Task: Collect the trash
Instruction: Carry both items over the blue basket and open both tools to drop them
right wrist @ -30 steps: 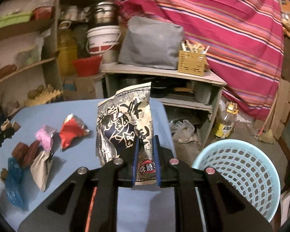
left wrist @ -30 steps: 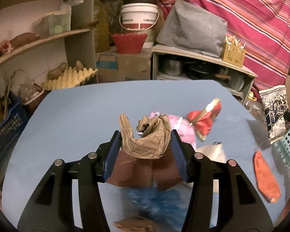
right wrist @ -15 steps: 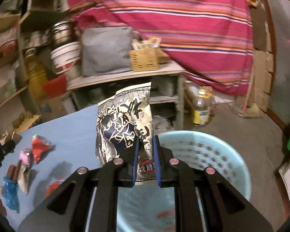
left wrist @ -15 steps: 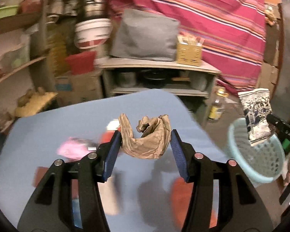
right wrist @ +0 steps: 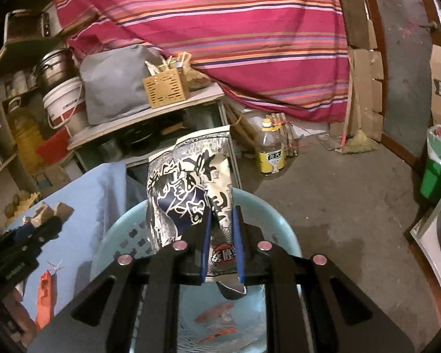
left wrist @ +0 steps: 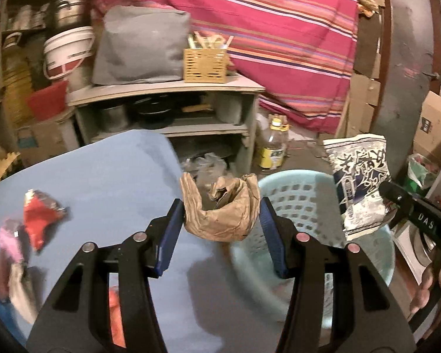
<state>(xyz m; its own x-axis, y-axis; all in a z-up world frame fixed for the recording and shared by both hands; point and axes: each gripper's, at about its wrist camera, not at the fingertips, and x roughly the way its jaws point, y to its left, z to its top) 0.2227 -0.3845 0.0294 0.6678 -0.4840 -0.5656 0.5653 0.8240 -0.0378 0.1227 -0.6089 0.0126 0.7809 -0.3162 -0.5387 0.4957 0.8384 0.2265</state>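
My left gripper (left wrist: 222, 214) is shut on a crumpled brown paper bag (left wrist: 220, 209) and holds it over the blue table's right edge, beside the light blue basket (left wrist: 297, 194). My right gripper (right wrist: 222, 229) is shut on a black-and-white snack packet (right wrist: 191, 182) and holds it upright above the basket (right wrist: 267, 217). The packet also shows in the left wrist view (left wrist: 358, 182). Orange scraps (right wrist: 217, 314) lie in the basket's bottom.
On the blue table (left wrist: 103, 176) lie a red wrapper (left wrist: 39, 214), a pink wrapper (left wrist: 7, 238) and an orange piece (right wrist: 45, 291). A grey shelf unit (left wrist: 167, 100) stands behind. An oil bottle (right wrist: 272, 153) stands on the floor, a green bin (right wrist: 436, 167) at the right.
Both grippers swung right, away from the table. The packet now hangs over the basket, and the paper bag has come to the table's edge next to the basket.
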